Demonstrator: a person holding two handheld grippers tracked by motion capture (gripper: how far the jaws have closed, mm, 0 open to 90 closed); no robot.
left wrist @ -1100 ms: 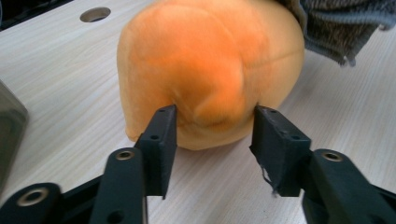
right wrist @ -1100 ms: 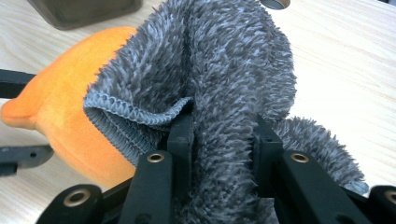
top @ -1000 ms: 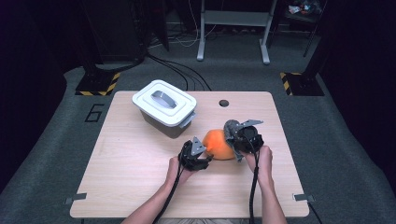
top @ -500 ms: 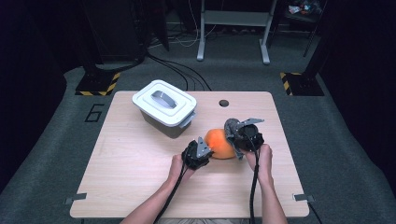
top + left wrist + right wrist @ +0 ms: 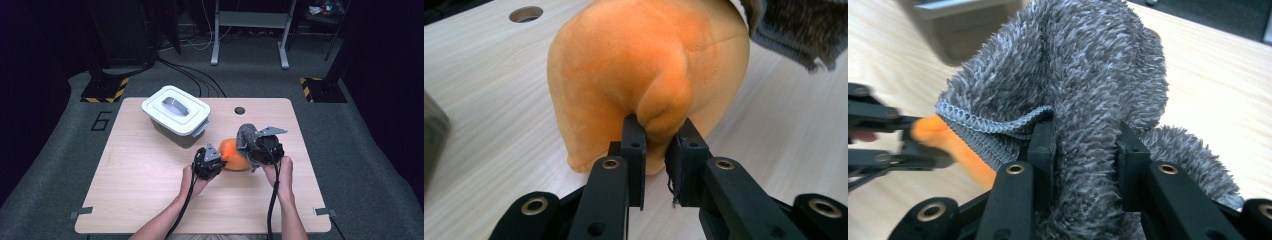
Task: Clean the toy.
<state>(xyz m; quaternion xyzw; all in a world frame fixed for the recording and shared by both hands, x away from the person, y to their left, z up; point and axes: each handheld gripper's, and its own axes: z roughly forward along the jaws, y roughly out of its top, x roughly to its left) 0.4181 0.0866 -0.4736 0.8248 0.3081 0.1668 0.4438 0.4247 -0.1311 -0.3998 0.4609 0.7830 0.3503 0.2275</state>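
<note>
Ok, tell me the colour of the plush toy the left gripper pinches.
Orange; the plush toy shows best in the left gripper view.

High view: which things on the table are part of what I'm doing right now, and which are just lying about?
In the job:
- orange plush, a nub of it pinched in the left tool, whose jaws have just been closing
- grey cloth, clamped in the right tool

Lying about:
- white lidded bin, apart from both tools
- round hole in the table
</note>
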